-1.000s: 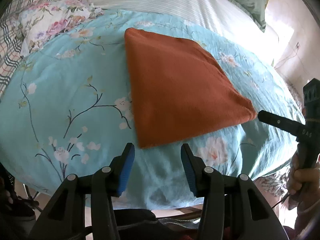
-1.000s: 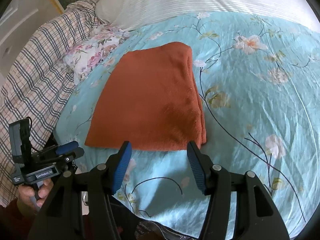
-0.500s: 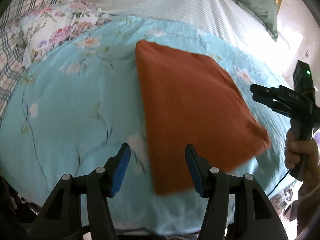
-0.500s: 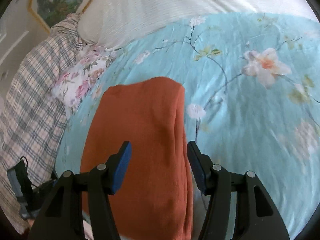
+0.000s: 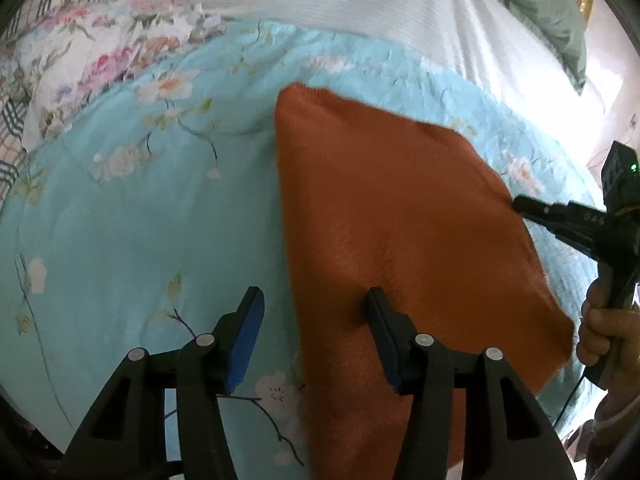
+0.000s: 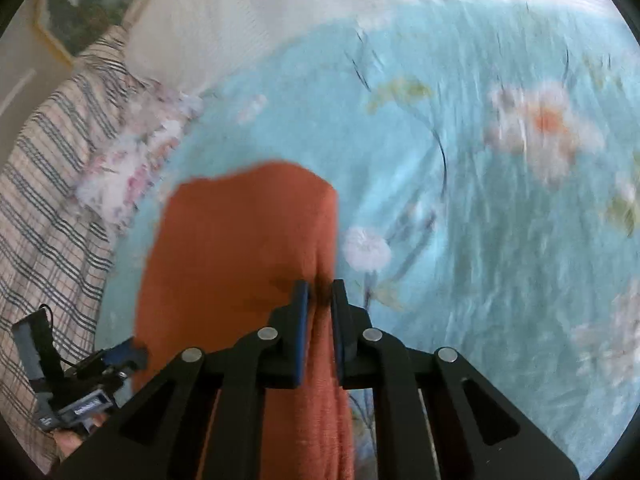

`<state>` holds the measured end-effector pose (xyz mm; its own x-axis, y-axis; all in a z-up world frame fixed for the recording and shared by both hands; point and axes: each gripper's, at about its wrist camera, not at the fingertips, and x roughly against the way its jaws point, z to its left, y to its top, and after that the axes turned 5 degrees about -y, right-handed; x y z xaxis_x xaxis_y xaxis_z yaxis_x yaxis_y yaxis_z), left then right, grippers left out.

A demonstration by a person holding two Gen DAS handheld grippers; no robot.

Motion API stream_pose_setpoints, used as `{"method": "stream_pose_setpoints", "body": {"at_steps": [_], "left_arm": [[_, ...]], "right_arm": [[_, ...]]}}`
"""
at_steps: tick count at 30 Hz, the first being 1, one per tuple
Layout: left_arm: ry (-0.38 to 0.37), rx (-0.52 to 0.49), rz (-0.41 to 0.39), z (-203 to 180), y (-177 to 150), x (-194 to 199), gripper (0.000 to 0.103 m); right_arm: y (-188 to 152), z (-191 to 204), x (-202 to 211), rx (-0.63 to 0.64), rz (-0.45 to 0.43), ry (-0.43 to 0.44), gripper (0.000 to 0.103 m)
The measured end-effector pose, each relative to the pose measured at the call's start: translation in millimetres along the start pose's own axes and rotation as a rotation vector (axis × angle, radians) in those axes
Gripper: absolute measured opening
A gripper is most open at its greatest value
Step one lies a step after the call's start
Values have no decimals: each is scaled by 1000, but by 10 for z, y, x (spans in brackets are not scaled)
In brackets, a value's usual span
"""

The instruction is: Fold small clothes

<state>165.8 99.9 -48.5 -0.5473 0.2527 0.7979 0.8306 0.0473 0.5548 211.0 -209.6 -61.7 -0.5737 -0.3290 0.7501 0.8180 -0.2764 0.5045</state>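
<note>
Little can be read: the left gripper (image 6: 134,354), seen from the right wrist view, carries a pale label with dark lettering too blurred to make out (the same goes for small markings on the right gripper (image 5: 520,205) body in the left wrist view)

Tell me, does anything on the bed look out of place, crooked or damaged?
Nothing stands out. The folded orange cloth lies flat on the blue floral quilt, with no tear or stain visible. The right tool pinches its edge; the left tool straddles its opposite edge, open.
</note>
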Motion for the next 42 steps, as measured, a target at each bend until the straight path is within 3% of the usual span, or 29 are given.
{"method": "stream_pose_setpoints", "body": {"at_steps": [9,10,13,17,20,26,33,39,42], "left_arm": [[-20,45,1,43,-67,121,56],[-18,45,-1,36,-87,152,56],[-13,48,-7,25,-187,282,63],[-3,50,-15,39,-395,466,81],[31,34,-3,43,-616,573,81],[98,-26,21,-18,-1029,677,81],[150,-139,31,-196,-1338,739,81],[161,-203,3,-340,-1383,949,81],[168,-226,-52,-416,-1315,1203,82]], "right_arm": [[-99,175,442,39,-76,-26,14],[-141,211,520,47,-86,-28,21],[-330,323,783,79,-124,-29,62],[-612,471,992,147,-131,-48,66],[-924,546,1109,199,-138,-100,82],[-1506,636,1235,276,-125,-147,97],[-1832,546,1185,281,-23,-186,99],[-1824,697,1444,321,-45,-172,99],[-1783,840,1652,361,-89,-161,100]]}}
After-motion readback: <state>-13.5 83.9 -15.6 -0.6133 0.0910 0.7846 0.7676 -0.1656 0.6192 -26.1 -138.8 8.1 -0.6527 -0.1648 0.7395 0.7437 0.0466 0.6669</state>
